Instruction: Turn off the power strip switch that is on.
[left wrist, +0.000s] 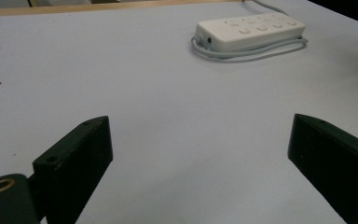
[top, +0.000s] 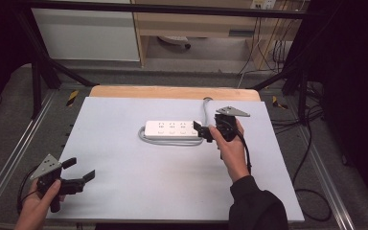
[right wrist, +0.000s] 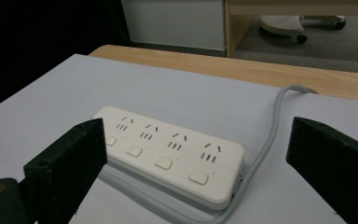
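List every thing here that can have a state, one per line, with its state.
power strip: flat on the table, sockets up, nothing plugged in
grey cable: looped around the strip, running off the far edge
left gripper: open, holding nothing, near the table's front left corner
right gripper: open, at the strip's right end, holding nothing

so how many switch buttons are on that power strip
4, in one row along the near long edge of the power strip, one in front of each outlet. The right claw is open just short of its cord end; none look hidden.
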A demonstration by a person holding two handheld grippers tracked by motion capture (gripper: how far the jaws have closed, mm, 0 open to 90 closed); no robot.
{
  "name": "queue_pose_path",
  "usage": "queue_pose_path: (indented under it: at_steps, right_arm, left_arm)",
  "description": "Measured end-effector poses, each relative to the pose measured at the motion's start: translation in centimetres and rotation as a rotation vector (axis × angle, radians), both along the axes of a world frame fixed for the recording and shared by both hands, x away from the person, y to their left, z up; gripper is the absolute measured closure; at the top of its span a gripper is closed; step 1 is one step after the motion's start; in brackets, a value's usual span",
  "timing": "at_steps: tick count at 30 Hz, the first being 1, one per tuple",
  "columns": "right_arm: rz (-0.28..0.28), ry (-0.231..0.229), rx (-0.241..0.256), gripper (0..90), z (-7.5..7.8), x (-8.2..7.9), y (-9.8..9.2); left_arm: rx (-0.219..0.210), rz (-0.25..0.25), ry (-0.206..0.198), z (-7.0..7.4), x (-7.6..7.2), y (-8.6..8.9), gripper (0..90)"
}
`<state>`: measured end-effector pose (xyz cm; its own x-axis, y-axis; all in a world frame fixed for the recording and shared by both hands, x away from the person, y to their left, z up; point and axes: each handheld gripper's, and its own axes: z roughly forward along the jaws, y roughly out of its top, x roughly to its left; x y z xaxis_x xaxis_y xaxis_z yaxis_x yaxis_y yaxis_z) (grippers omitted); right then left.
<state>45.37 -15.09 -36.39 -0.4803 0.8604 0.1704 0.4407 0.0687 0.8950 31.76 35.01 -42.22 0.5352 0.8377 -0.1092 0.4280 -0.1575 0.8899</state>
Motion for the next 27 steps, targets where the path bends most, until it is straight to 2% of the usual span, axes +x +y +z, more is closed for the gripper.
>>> queue_pose_path:
  at_steps: [8, 14, 18, 27]
  right_arm:
    - [-0.01, -0.015, -0.017, 8.0, 0.1, -1.8, -2.9]
    - [-0.049, -0.061, -0.006, 7.4, 0.2, -3.2, -5.1]
    - [-0.07, -0.076, 0.0, 7.3, 0.1, -4.1, -6.5]
    - [-0.114, -0.086, -0.002, 7.6, -1.3, -6.2, -9.5]
  left_arm:
    - [0.005, -0.001, 0.003, 0.0, 0.0, 0.0, 6.5]
    - [0.006, 0.0, 0.004, 0.0, 0.0, 0.0, 6.5]
    - [0.005, 0.001, 0.004, 0.0, 0.0, 0.0, 6.5]
    - [0.006, 0.002, 0.004, 0.0, 0.0, -0.1, 6.5]
